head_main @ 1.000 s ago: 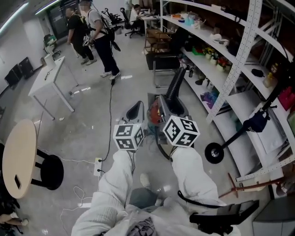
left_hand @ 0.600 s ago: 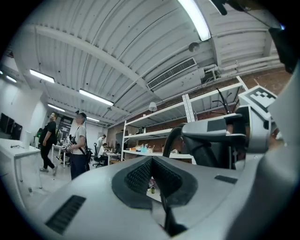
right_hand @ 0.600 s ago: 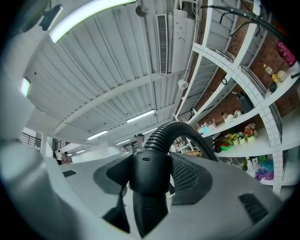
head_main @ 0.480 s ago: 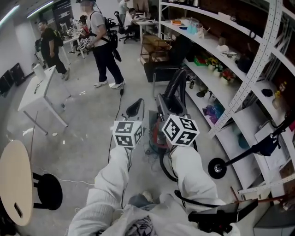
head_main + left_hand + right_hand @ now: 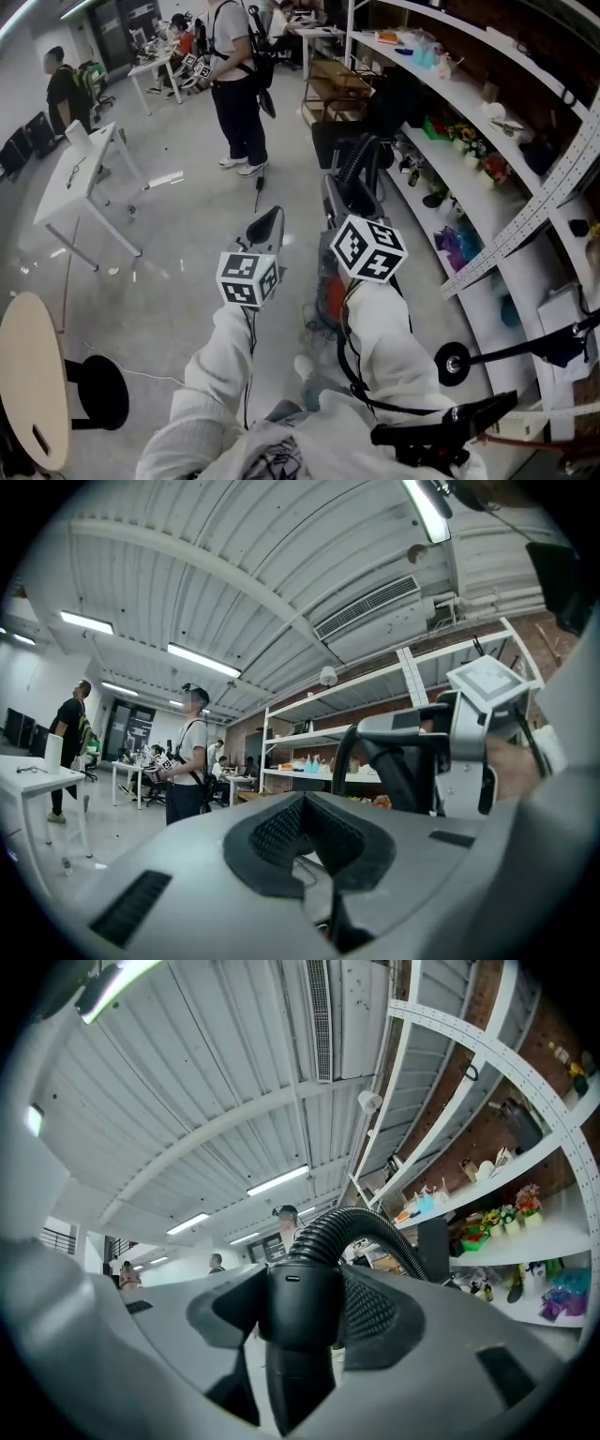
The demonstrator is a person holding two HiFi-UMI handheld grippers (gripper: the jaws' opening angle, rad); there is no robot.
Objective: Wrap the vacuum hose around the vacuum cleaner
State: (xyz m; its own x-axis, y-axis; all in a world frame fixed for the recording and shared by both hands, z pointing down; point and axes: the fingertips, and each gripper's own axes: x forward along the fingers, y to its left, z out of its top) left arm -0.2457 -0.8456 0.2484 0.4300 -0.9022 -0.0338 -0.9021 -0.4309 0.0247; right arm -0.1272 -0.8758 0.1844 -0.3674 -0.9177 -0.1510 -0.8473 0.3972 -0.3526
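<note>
Indoors — glossy grey floor (image 5: 187, 253), white table (image 5: 70, 173), shelving (image 5: 457, 94)

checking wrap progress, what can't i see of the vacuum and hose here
Head view: the vacuum cleaner is only a red patch past the right sleeve and marker cube.
Head view: the hose has its lower run hidden behind the right gripper.
Right gripper view: the hose's far end is cut off by the jaw.

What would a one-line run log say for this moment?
left gripper: closed, empty | right gripper: clamped on vacuum hose | vacuum cleaner: hose not yet wrapped round it
</note>
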